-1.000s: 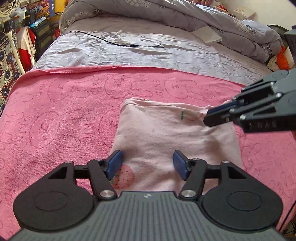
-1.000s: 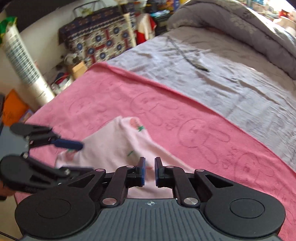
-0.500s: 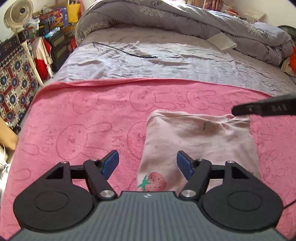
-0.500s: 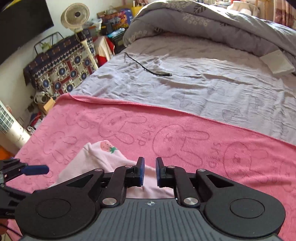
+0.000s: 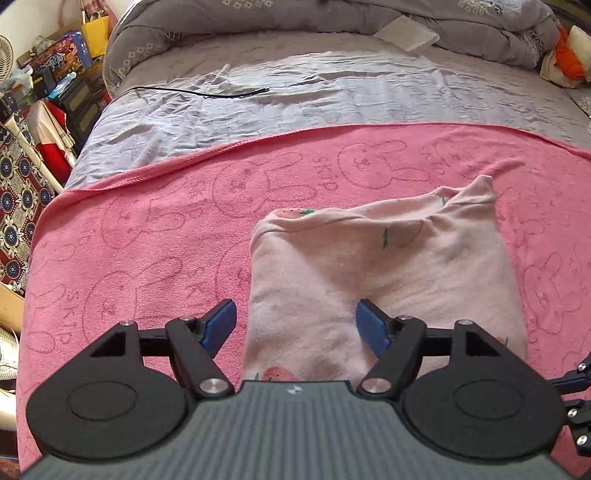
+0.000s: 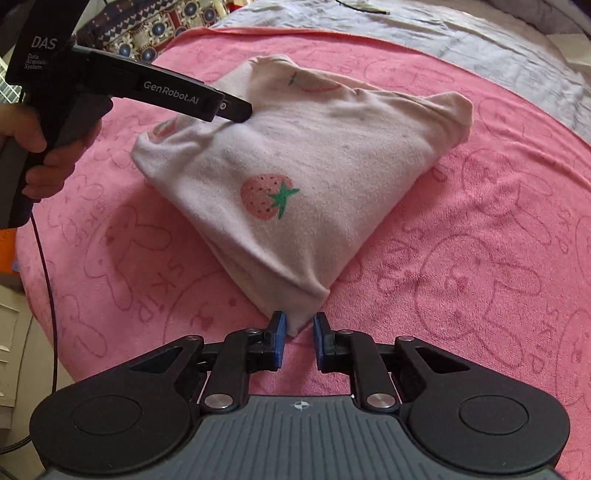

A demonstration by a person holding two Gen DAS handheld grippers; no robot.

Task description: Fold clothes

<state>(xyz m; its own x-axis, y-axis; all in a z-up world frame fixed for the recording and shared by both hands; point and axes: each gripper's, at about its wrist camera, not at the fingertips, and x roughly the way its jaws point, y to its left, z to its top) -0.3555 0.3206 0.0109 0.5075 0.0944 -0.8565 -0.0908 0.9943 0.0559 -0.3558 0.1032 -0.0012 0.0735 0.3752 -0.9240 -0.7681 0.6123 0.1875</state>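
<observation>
One corner of the folded garment (image 6: pixel 295 177) sits at twelve o'clock between your right tongs (image 6: pixel 298 334), slightly parted and gripping nothing, while your left tongs (image 5: pixel 295 326) straddle its far edge, wide open and empty.

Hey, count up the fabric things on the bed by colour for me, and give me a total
Pink: 2, the folded garment and the towel under it.
Grey: 2, the bedsheet and the duvet.
Total: 4.
</observation>
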